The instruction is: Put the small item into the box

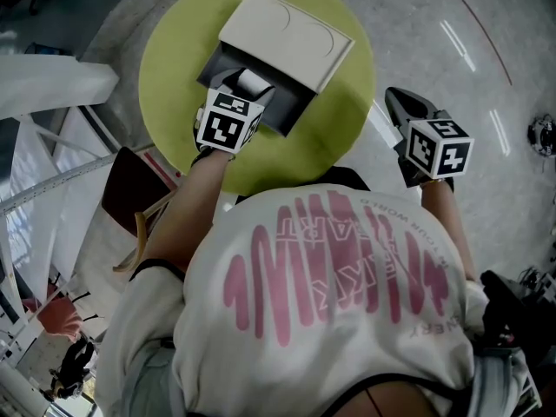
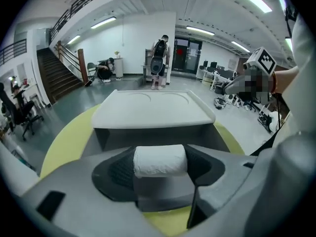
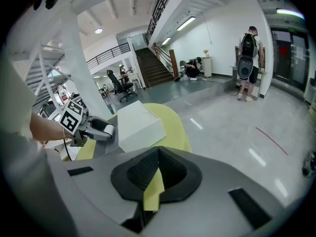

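An open box (image 1: 287,37) with a white lid and a dark inside (image 1: 291,107) stands on the round yellow-green table (image 1: 174,50). My left gripper (image 1: 249,88) is shut on a small white roll (image 1: 254,79) and holds it over the box's dark inside. In the left gripper view the small white roll (image 2: 159,160) sits crosswise between the jaws, with the box lid (image 2: 153,110) just beyond. My right gripper (image 1: 405,104) hangs off the table's right edge; its jaws (image 3: 158,152) are shut with nothing between them. From the right gripper view the box (image 3: 140,125) and the left gripper (image 3: 101,130) are visible.
A dark red chair (image 1: 130,189) stands left of the table beside a white stair frame (image 1: 52,85). A person with a backpack (image 2: 159,58) stands far off across the hall floor, near a staircase (image 2: 54,75).
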A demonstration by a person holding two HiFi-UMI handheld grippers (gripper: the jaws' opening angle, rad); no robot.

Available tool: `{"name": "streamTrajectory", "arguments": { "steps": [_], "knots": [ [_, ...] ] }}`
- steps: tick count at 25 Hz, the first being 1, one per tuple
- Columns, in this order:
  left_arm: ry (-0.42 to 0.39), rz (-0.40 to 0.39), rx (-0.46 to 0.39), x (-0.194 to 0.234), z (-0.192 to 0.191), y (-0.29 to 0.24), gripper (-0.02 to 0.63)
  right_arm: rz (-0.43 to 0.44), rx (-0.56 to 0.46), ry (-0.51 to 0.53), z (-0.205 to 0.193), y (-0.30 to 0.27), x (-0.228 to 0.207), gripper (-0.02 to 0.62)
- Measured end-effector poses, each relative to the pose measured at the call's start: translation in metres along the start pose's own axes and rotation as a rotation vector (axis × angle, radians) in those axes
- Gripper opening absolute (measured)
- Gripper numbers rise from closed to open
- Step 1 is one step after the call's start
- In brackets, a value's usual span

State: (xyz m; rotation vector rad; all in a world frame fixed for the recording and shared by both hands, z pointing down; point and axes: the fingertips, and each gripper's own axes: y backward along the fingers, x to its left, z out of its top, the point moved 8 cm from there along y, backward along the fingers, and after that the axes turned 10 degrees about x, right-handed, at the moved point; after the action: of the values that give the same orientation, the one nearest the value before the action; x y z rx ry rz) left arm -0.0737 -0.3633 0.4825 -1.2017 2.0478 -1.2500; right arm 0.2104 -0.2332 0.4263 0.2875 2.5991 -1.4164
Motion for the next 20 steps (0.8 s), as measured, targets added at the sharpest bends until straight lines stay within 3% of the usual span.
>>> {"name": "streamTrajectory", "arguments": {
  "steps": [13,20],
  "knots": [
    [-0.203,0.020,0.138,-0.006,-0.006,-0.018,0.303,-0.018,-0.002,-0.013,-0.006,0.005,0.003,0.005],
    [-0.278,0.066,0.163,-0.011,-0.011,-0.022,0.304,-0.015,-0.006,-0.008,-0.007,0.002,0.009,0.005]
  ]
}}
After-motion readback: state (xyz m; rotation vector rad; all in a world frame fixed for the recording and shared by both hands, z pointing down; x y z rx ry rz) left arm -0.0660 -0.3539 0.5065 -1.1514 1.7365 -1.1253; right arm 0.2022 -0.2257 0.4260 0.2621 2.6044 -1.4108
